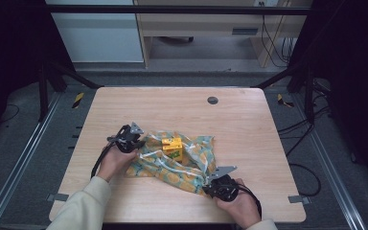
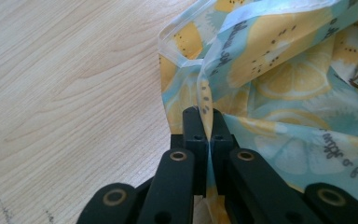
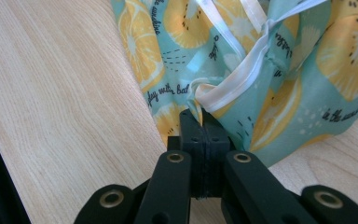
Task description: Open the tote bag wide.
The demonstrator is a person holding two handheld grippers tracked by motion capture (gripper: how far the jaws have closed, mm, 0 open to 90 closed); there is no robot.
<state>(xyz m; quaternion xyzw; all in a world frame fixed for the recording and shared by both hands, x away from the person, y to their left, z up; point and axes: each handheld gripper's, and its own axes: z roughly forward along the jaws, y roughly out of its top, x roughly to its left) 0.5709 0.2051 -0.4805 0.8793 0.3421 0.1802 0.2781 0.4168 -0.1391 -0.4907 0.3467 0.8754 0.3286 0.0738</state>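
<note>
Cloth: fruit-print cloth (image 1: 172, 160), teal with lemon and kiwi slices and white ribbon trim, lies crumpled on the near half of the table (image 1: 249, 124), bunched round a yellow box.
Box: yellow box (image 1: 172, 147) with a green patch on its face sits upright near the middle of the cloth, folds rising round it but its top uncovered.
Left tool: left tool (image 1: 130, 138) is clamped on the cloth's left edge; in the left gripper view the jaws stand together with a thin fold of fabric (image 2: 205, 100) pinched between them.
Right tool: right tool (image 1: 216, 181) is clamped on the near right corner; the right gripper view has its jaws pressed together on a ribbon-hemmed tuck (image 3: 214, 95).
Work in hand: judged from the two grips, the cloth is being drawn up or spread about the box.
Risk, slip: each pinch takes only a narrow bit of hem, so a sharp pull could draw the smooth fabric out of the jaws.
Risk, box: lifting or tugging one side harder than the other could tip the box or slide it off the cloth.
Risk, ribbon: loose white ribbon (image 3: 256, 51) near the right tool could snag and drag the folds askew.
Risk, edge: the right hand works close to the table's near edge, so slack cloth may spill over it.
</note>
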